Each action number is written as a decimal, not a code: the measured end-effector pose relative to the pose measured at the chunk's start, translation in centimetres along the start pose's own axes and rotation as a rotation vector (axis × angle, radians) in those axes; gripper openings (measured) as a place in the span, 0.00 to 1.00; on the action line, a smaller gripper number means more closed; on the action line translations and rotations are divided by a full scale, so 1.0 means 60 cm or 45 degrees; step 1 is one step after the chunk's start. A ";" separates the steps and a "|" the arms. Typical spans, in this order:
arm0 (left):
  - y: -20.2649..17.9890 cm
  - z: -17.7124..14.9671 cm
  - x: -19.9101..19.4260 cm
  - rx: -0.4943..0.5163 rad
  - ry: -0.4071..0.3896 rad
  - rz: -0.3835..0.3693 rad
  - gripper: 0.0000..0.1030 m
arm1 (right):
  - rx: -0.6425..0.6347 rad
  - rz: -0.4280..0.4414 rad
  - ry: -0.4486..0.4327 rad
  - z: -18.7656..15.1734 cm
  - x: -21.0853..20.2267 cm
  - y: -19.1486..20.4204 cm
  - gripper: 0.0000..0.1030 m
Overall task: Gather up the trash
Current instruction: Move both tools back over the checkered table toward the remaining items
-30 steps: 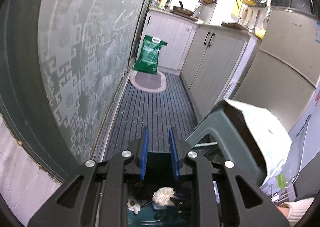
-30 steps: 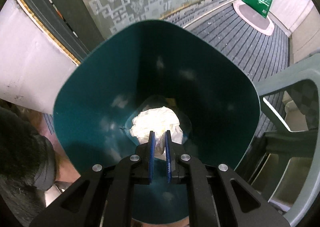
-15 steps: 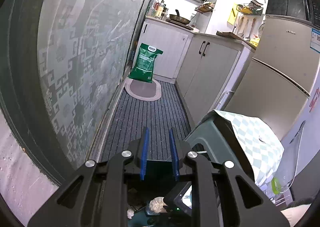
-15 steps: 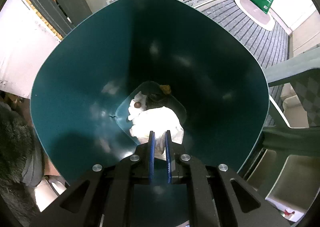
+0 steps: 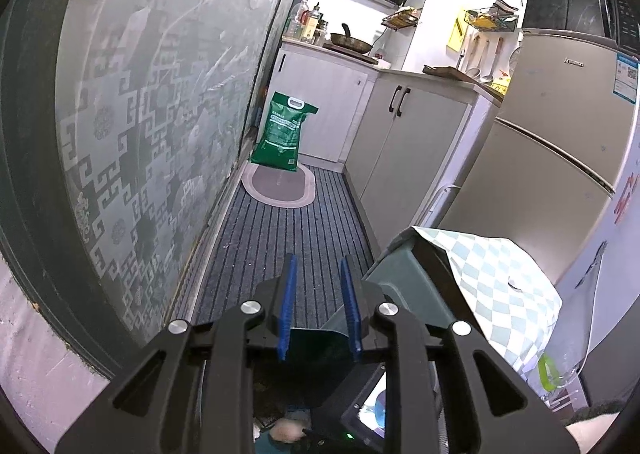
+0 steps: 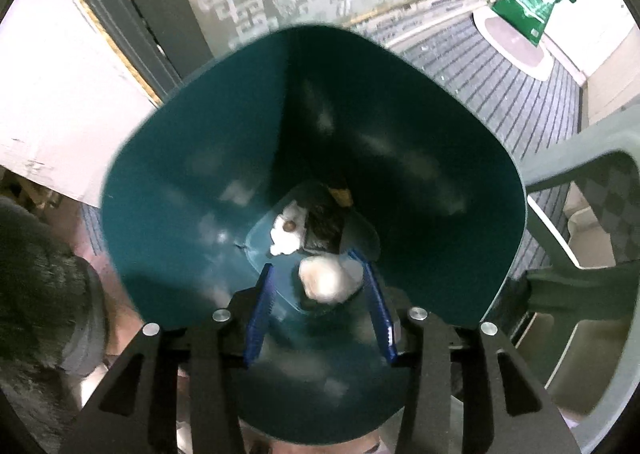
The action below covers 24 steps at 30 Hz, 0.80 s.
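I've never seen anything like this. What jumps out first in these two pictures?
In the right wrist view, a deep teal bin fills the frame, with the right gripper open above it and a crumpled white wad blurred between its blue fingers, over other scraps at the bottom. In the left wrist view, the left gripper points down a narrow kitchen aisle toward a green bag standing at the far end.

Bright fisheye frames, right view motion-blurred

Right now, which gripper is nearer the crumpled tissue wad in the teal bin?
Right. The right gripper is over the teal bin, jaws open either side of the tissue wad. The left gripper hangs above the bin's rim, pointing down the kitchen floor.
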<state>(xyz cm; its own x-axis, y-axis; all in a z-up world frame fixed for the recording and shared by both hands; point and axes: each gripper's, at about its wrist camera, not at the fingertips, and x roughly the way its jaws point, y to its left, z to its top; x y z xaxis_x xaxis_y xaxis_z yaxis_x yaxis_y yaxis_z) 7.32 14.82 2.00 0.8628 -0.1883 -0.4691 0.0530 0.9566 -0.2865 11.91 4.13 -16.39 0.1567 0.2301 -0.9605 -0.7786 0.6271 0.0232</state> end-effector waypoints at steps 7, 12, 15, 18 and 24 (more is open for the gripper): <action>0.013 0.022 -0.018 -0.039 -0.090 0.031 0.28 | 0.002 0.076 -0.206 0.007 -0.100 0.008 0.49; 0.023 0.035 -0.025 -0.087 -0.126 0.053 0.29 | 0.013 0.074 -0.364 0.010 -0.190 -0.003 0.52; 0.018 0.035 -0.023 -0.098 -0.126 0.049 0.32 | 0.032 0.066 -0.437 0.007 -0.231 -0.020 0.53; 0.005 0.035 -0.015 -0.084 -0.117 0.046 0.34 | 0.060 0.052 -0.516 -0.003 -0.276 -0.042 0.56; -0.031 0.031 0.004 -0.045 -0.091 0.030 0.38 | 0.151 0.002 -0.637 -0.033 -0.337 -0.100 0.59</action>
<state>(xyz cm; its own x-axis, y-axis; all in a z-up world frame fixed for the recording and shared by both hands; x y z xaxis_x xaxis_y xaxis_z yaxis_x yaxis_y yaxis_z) 8.38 13.42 3.95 0.8975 -0.1481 -0.4154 0.0156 0.9520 -0.3056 12.20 -5.80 2.35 0.4500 0.5409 -0.7106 -0.7092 0.7001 0.0838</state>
